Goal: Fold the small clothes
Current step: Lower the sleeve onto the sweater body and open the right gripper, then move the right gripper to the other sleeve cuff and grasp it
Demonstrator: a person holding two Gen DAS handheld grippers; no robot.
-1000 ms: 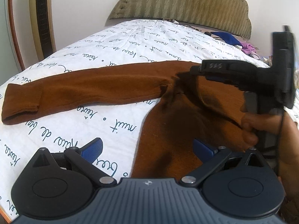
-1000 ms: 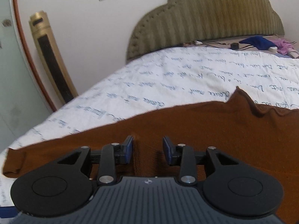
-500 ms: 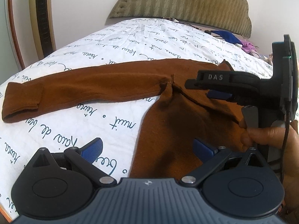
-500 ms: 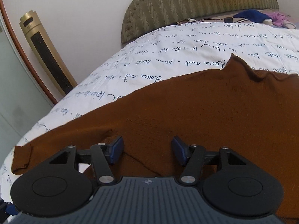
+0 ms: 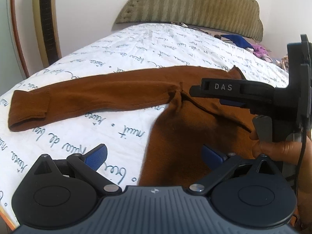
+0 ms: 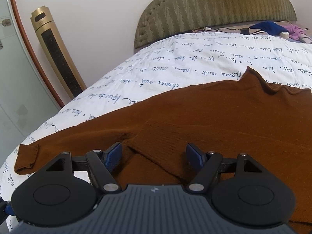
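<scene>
Sweater [image 5: 195, 120]: brown, lying flat on the white bedspread [image 5: 136, 44] with writing; one sleeve reaches to the left edge of the frame.
Right gripper [image 6: 154, 154]: jaws opening, over a fold of sweater, pads not pressing it.
Left gripper [image 5: 154, 154]: jaws wide apart, holding nothing, above the sweater's edge.
Headboard [image 6: 214, 9]: green, top of frame.

A home bedroom: a padded headboard [image 6: 214, 9] backs a bed [image 6: 175, 64] under script-printed bedding.
</scene>
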